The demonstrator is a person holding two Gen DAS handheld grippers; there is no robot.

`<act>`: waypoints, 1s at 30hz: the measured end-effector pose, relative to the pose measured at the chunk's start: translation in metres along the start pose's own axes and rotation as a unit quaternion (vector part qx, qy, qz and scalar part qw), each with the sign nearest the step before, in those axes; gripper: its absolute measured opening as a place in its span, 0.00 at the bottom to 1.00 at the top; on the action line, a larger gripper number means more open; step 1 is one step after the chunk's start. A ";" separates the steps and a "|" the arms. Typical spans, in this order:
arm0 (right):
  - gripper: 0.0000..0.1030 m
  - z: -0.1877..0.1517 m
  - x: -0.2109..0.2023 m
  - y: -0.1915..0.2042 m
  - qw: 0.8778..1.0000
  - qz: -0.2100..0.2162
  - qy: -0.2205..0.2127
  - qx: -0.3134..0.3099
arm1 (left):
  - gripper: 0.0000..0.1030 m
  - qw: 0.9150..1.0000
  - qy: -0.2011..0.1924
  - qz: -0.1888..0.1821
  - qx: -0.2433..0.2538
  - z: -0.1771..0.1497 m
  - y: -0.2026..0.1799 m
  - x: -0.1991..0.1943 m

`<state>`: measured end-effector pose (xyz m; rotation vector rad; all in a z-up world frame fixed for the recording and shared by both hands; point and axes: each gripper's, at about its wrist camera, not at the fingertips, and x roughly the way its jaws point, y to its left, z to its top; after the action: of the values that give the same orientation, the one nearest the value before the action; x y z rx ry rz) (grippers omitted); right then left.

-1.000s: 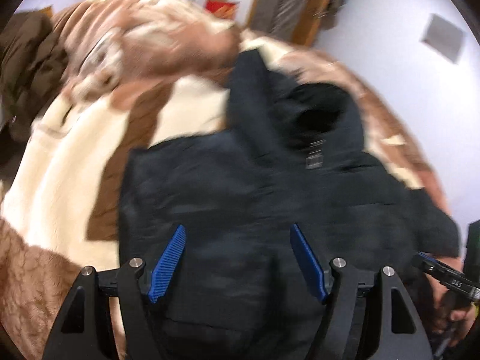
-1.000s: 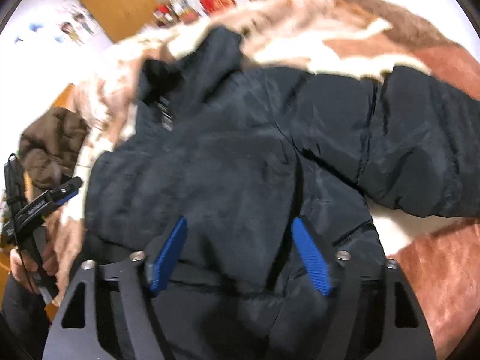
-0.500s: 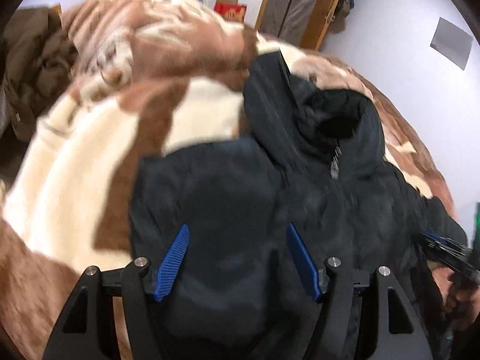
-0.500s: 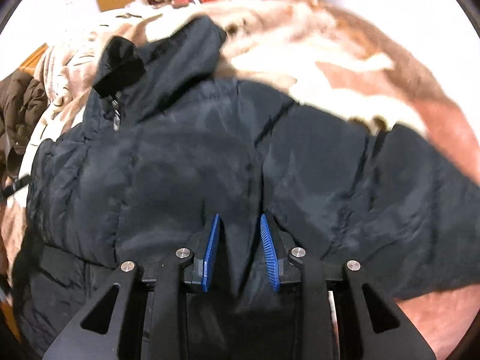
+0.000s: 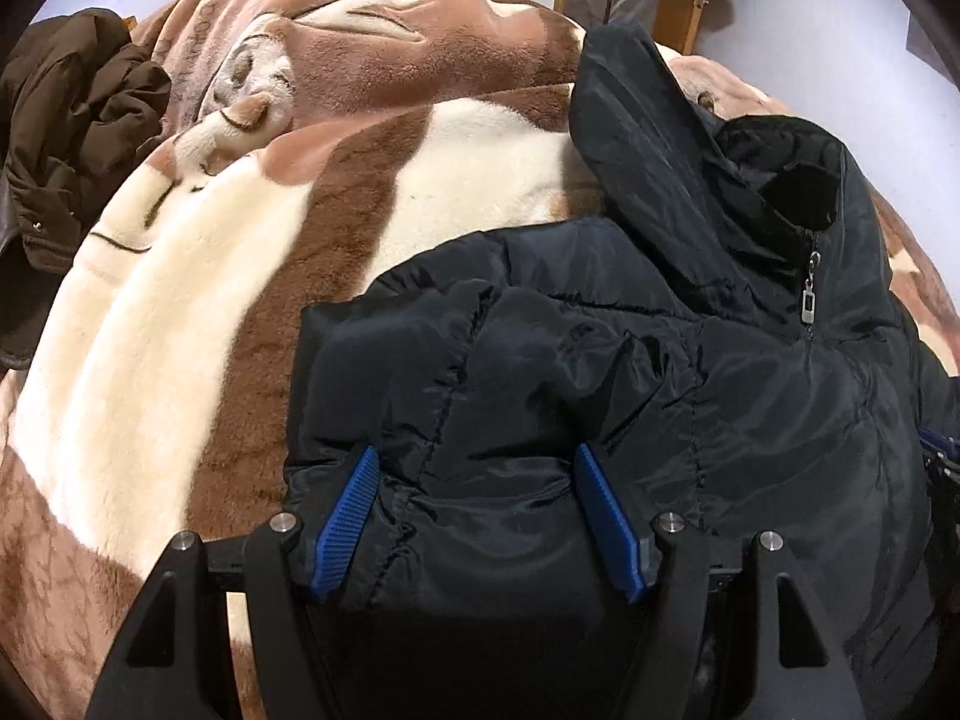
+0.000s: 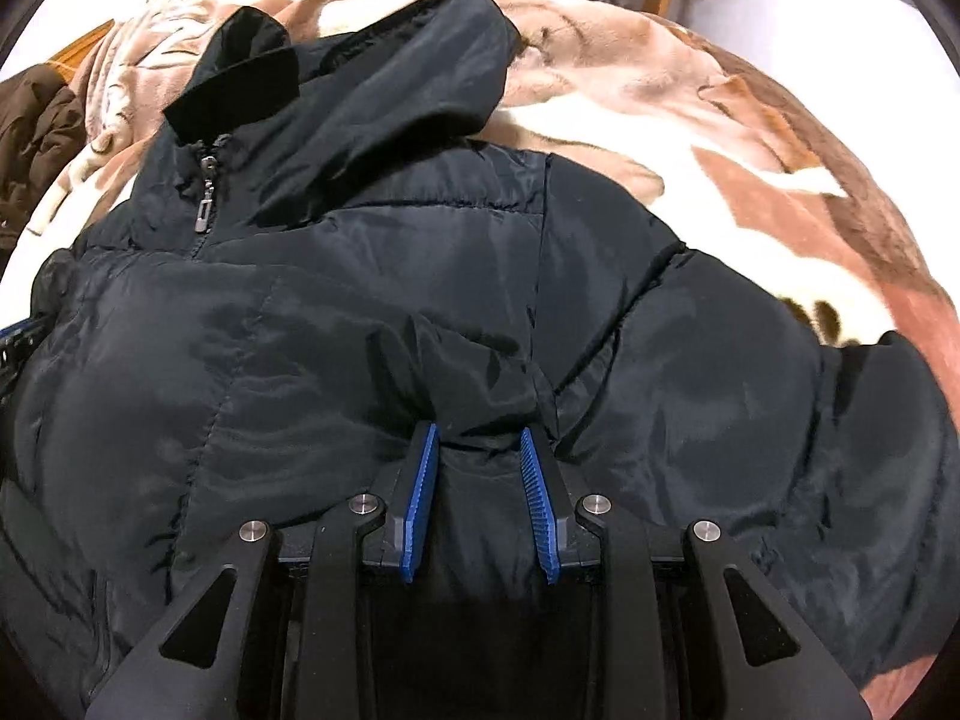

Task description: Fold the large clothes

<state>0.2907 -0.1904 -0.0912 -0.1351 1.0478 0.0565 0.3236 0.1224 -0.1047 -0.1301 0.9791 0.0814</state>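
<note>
Nearest in the right wrist view, the right gripper [image 6: 480, 450] has its jaws drawn in on a pinched ridge of the black jacket [image 6: 360, 312], the blue pads pressing the slick fabric from both sides. That fold looks thin, so if the hand lifts fast the shiny shell may slide out, or only the outer layer may rise and leave the padding behind. In the left wrist view the left gripper [image 5: 474, 510] stands wide, with a puffy bulge of the jacket's edge between its pads; whether the pads truly bite or only rest against it is hard to judge from here, so a pull from the right alone could drag the jacket askew. The jacket lies spread on a brown and cream blanket [image 5: 198, 312], its hood [image 5: 654, 138] toward 1 o'clock and one sleeve [image 6: 810, 420] stretched out at 3 o'clock in the right view. The soft blanket could bunch under any dragging. Farther off at 10 o'clock a brown coat [image 5: 66, 138] sits heaped, well apart.
</note>
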 end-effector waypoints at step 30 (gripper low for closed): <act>0.30 -0.060 -0.118 0.006 0.999 0.010 -0.031 0.008 | 0.64 0.999 -0.003 -0.031 -0.012 -0.073 0.001 -0.114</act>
<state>0.1797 -0.1909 -0.0188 -0.1073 0.9873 0.0694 0.2001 0.1110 -0.0506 -0.1823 0.9676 0.0356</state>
